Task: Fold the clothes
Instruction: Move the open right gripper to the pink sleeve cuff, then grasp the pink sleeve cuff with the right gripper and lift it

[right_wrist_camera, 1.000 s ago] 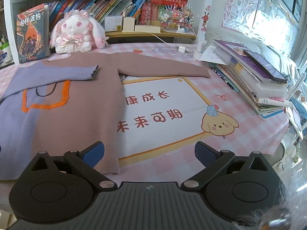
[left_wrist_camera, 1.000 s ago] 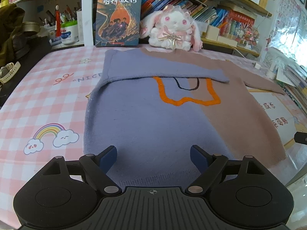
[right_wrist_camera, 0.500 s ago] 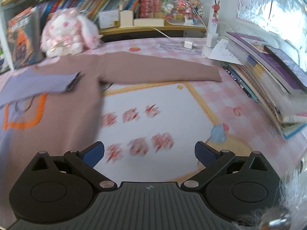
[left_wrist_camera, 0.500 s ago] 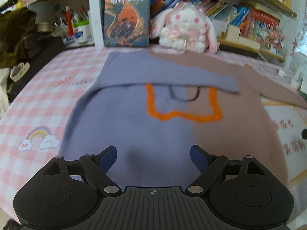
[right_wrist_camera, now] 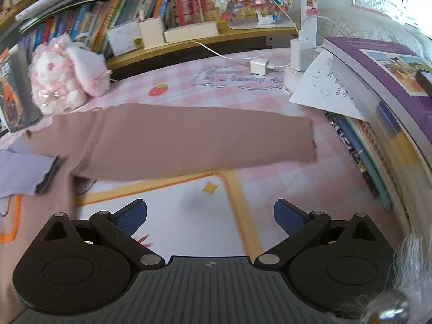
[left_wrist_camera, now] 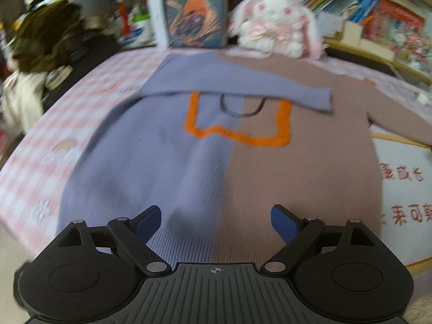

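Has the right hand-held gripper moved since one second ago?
Yes. The right hand-held gripper moved forward, toward the brown sleeve. The yellow mat border, earlier far ahead, now lies between its open fingers.

The sweater [left_wrist_camera: 216, 162] is split lavender and dusty brown, outlined in orange. The desk [right_wrist_camera: 283, 181] is covered in pink-and-white check. Blue pads [right_wrist_camera: 132, 216] are seen.

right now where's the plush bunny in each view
Left wrist view: the plush bunny sits top centre-right, behind the sweater's collar, right of the upright book.
Right wrist view: the plush bunny sits at the upper left, just above the sweater's brown sleeve.
Shared landmark: the folded purple sleeve's cuff.
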